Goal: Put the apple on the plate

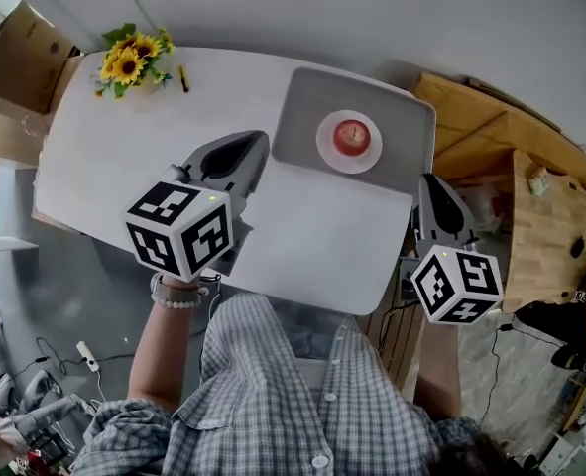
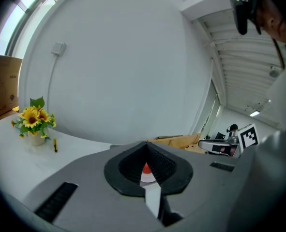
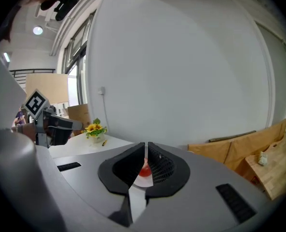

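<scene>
A red apple [image 1: 352, 136] rests on a small white plate [image 1: 328, 153] that lies on a grey mat [image 1: 307, 117] at the far side of the white table [image 1: 124, 157]. My left gripper [image 1: 245, 147] hangs above the table's middle, left of the plate, its jaws shut with nothing between them. My right gripper [image 1: 433, 188] is raised beyond the table's right edge, nearer me than the plate; its jaws are together and empty. Through the slit between each pair of jaws a sliver of the apple [image 2: 146, 168] [image 3: 144, 171] and plate shows.
A small pot of sunflowers [image 1: 131, 62] and a yellow pen [image 1: 183, 77] sit at the table's far left. Cardboard boxes [image 1: 20, 58] stand to the left, wooden boards [image 1: 530, 196] to the right. Cables lie on the floor at lower left.
</scene>
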{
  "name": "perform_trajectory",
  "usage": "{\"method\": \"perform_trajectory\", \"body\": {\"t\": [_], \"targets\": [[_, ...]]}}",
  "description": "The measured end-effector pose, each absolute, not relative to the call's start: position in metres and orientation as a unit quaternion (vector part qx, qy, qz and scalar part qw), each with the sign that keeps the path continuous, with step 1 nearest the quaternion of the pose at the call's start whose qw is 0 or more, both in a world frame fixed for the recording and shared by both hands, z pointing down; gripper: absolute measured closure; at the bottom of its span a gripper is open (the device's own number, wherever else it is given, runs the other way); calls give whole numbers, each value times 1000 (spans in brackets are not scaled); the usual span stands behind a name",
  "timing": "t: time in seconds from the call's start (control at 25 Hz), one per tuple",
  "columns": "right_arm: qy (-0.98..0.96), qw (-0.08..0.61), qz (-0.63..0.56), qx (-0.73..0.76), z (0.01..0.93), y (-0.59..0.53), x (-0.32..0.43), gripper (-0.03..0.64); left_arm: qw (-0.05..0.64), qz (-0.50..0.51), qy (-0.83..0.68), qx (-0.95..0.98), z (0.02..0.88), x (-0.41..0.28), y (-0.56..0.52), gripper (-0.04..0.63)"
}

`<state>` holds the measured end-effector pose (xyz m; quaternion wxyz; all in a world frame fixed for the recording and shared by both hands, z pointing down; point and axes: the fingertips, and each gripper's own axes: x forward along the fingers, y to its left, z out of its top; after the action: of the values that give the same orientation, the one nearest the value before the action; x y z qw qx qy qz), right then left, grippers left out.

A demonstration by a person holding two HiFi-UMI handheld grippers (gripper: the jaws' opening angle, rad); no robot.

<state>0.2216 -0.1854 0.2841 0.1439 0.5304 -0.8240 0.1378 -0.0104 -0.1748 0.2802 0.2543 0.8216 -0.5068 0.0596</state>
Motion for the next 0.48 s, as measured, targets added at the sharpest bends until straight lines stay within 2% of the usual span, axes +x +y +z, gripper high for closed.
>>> {"method": "perform_trajectory", "body": {"t": [0.48], "targets": [[-810,107,113,566,244,-179,234,583,246,18,-514,822,255,-24,-152,586]]}}
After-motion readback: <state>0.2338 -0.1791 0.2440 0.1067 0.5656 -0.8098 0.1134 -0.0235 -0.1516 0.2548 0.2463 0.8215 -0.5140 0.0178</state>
